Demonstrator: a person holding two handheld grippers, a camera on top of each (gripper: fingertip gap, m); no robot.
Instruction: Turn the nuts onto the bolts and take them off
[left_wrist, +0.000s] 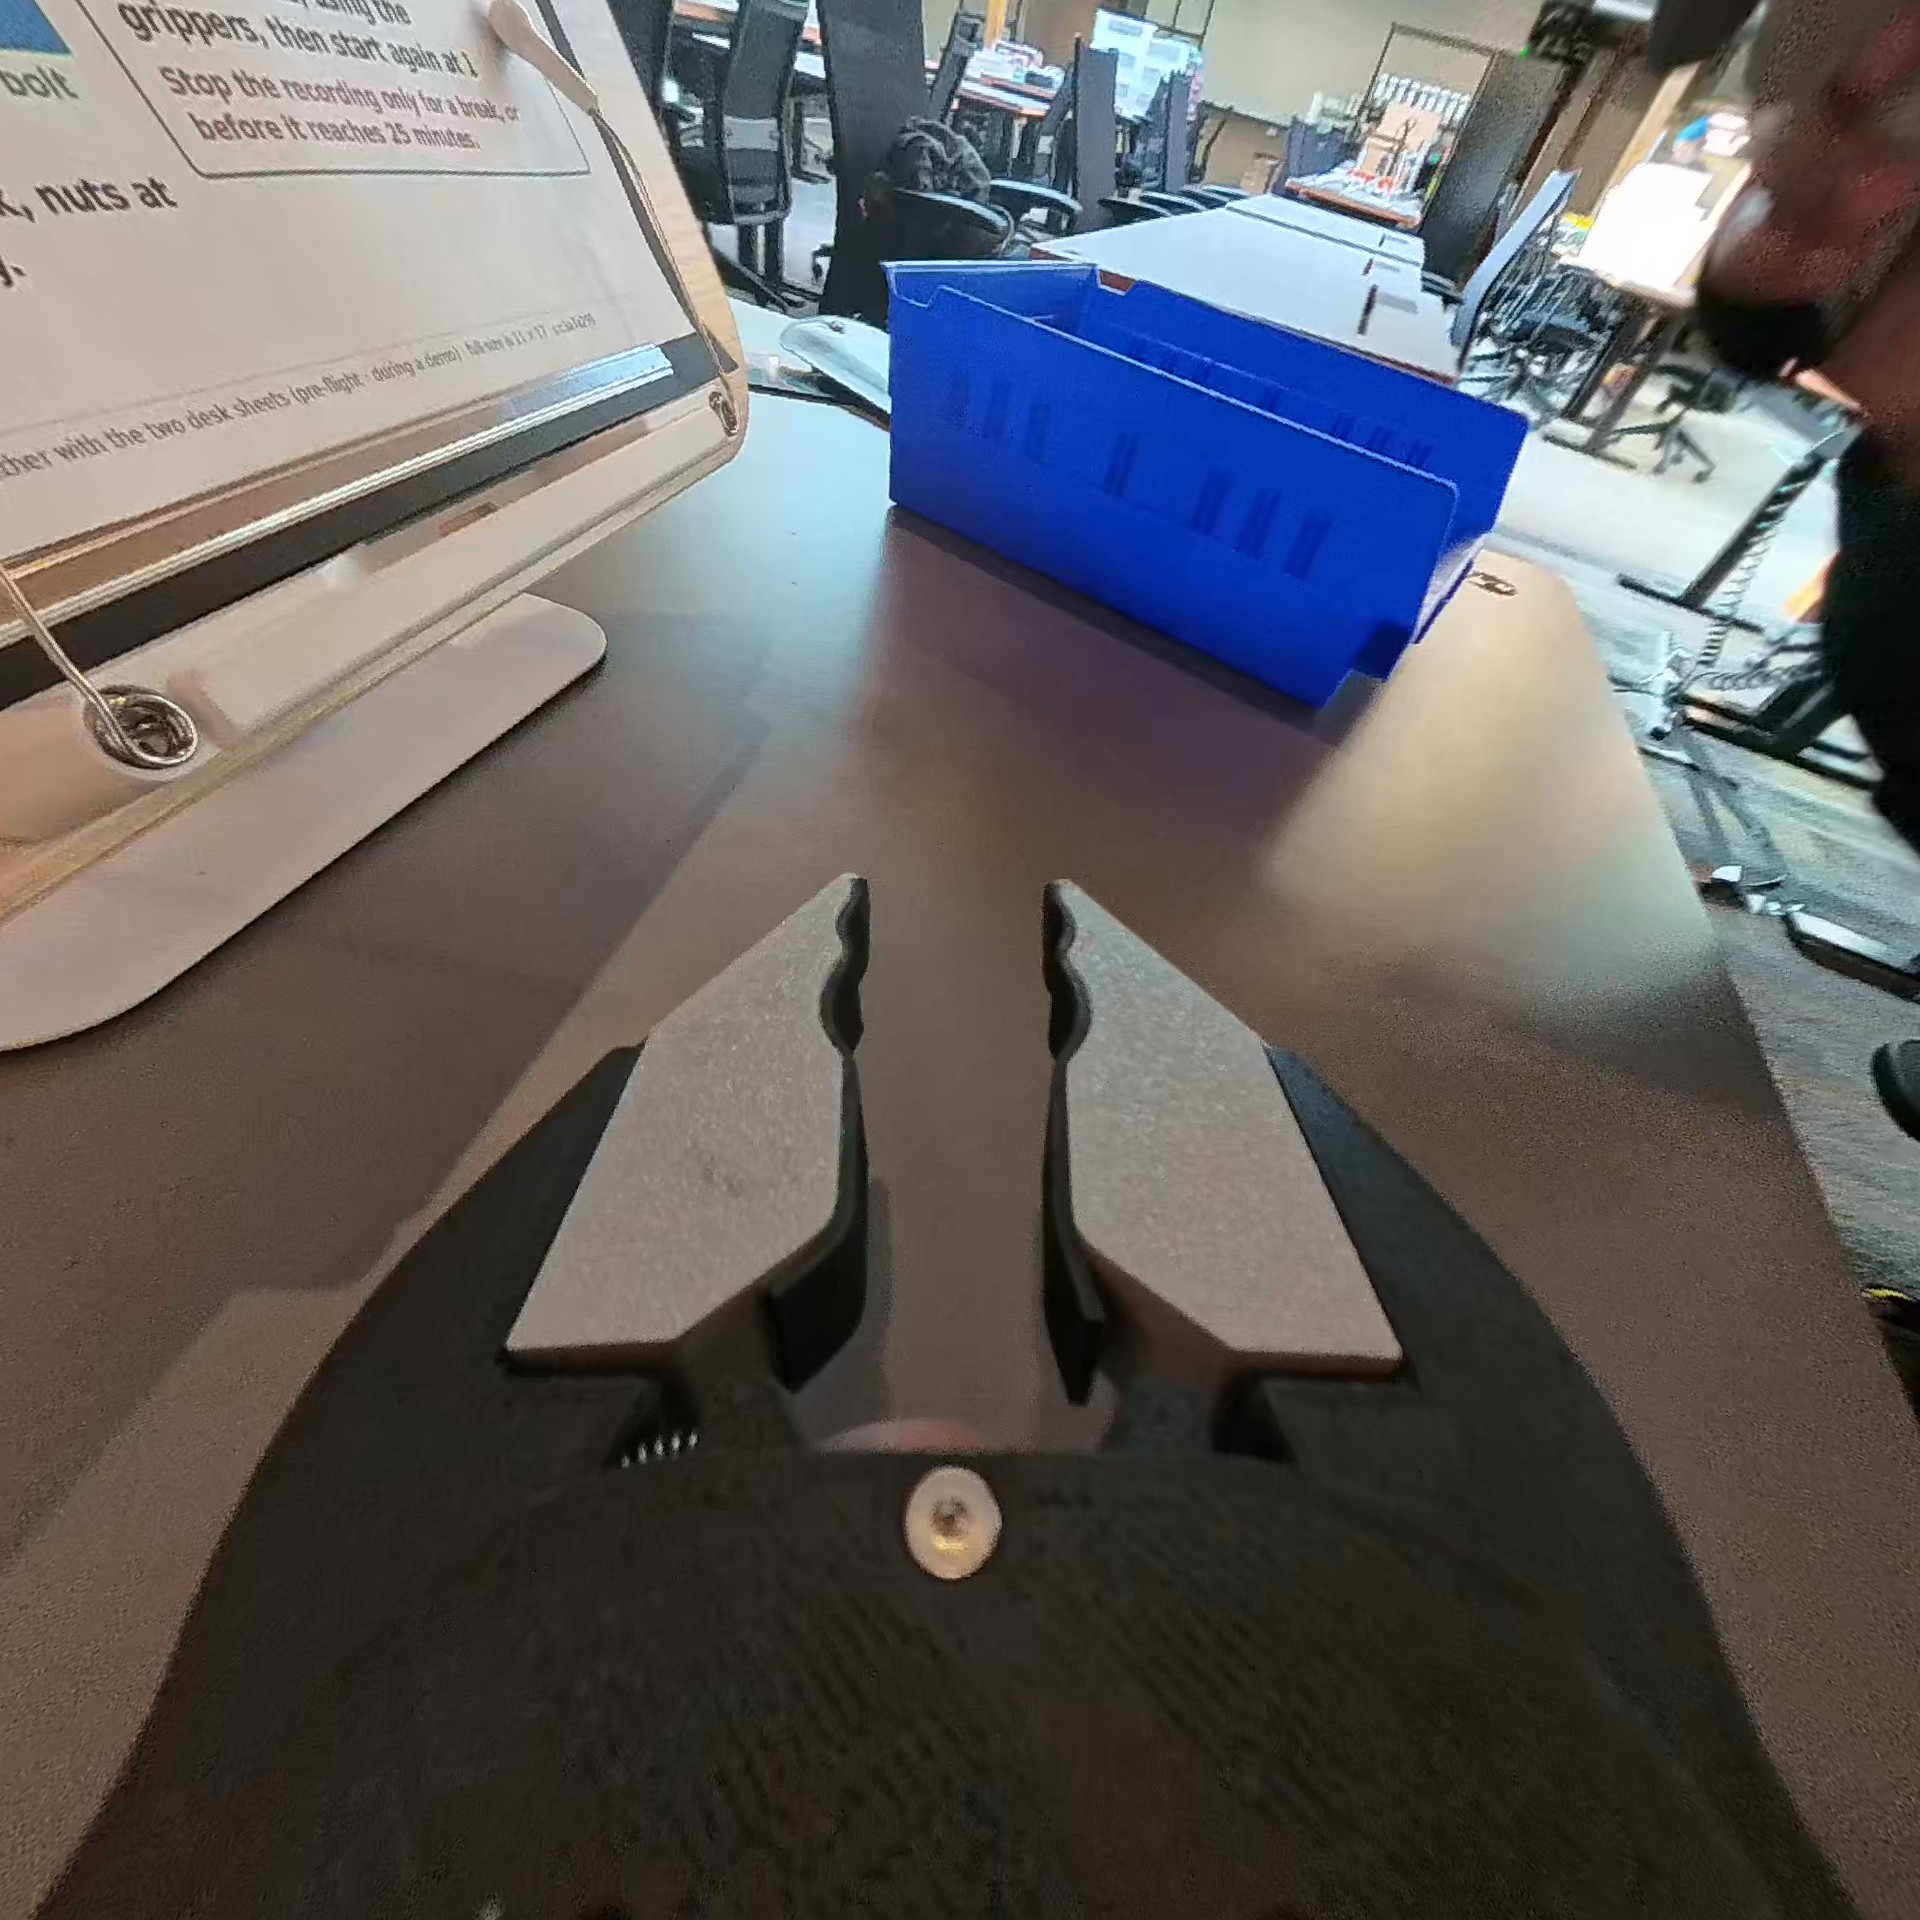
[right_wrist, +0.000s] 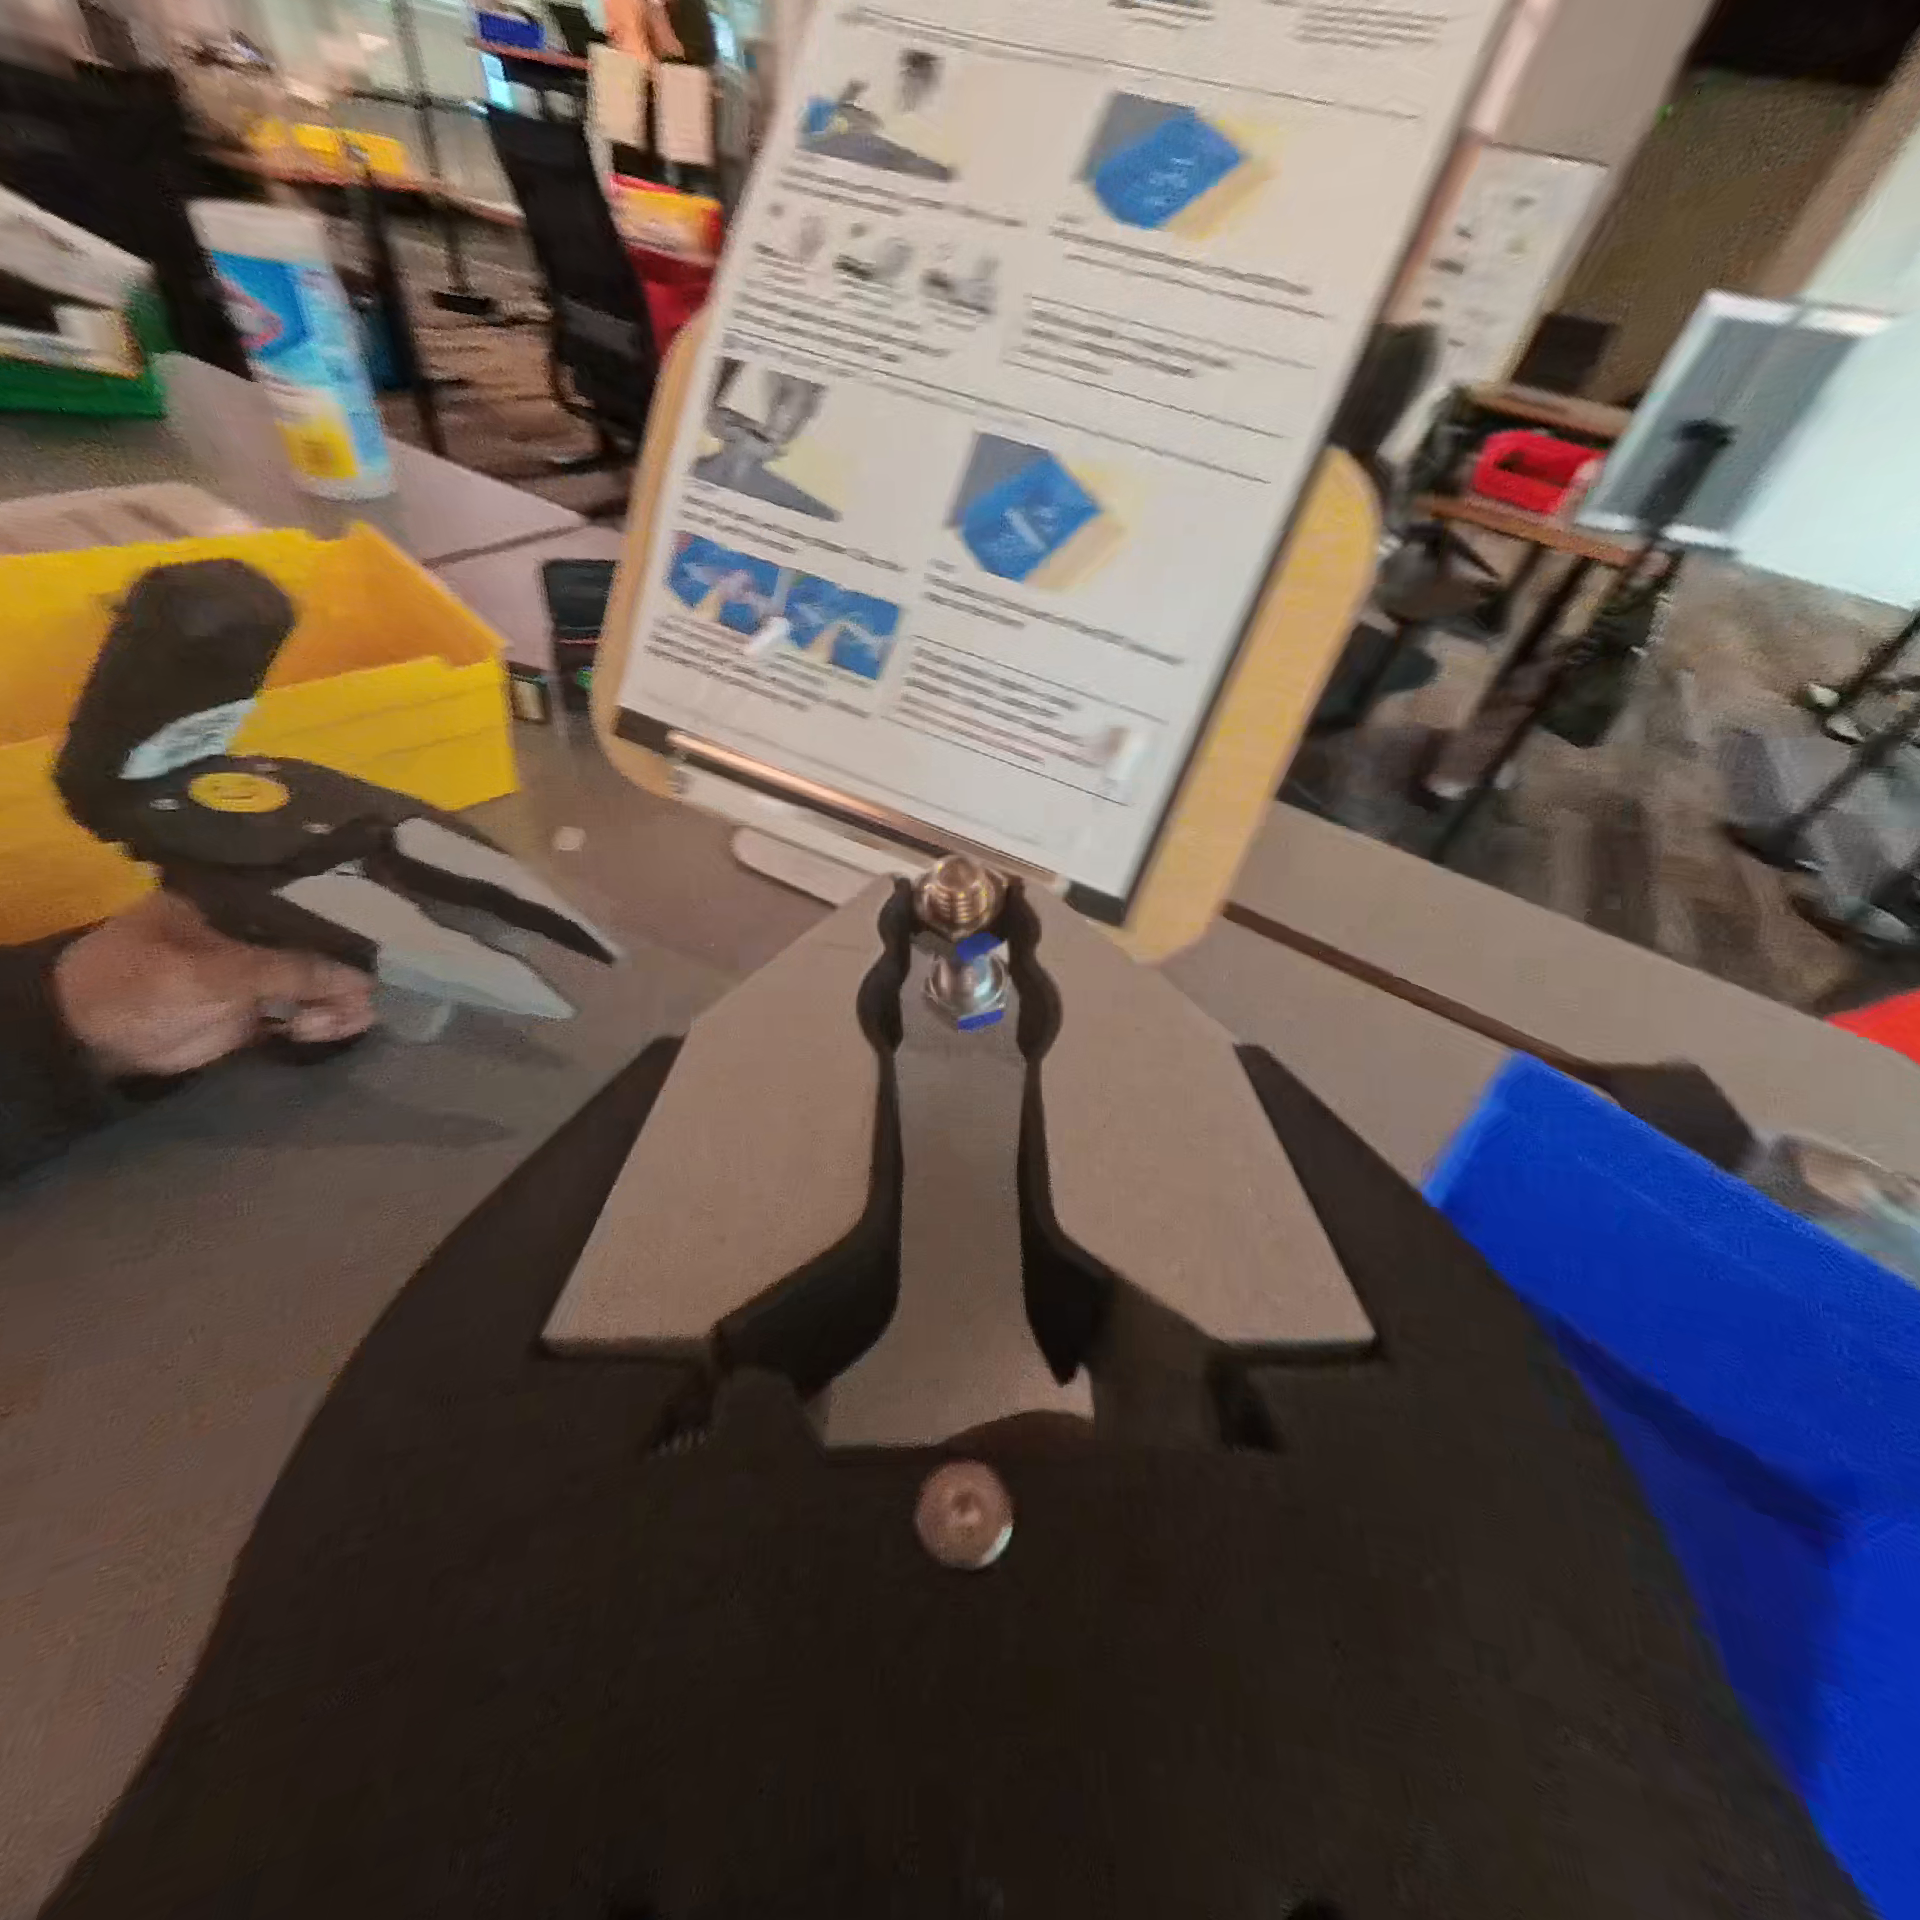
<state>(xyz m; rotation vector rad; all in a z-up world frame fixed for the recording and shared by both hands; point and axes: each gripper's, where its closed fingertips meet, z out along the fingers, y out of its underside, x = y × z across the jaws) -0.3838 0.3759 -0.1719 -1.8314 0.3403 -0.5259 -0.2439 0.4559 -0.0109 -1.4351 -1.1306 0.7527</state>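
Note:
My right gripper is shut on the threaded end of a steel bolt, held above the table. A hex part marked blue sits on the same bolt just below the fingertips; I cannot tell whether it is a nut or the bolt's head. My left gripper is open and empty, low over the dark table, pointing toward a blue bin. It also shows in the right wrist view, held by a hand at the left.
A stand with an instruction sheet is right behind the bolt and at the left in the left wrist view. A yellow bin sits at the left, the blue bin at the right. A person stands by the table's right edge. My hands' fingertips stand some 25 cm from each other.

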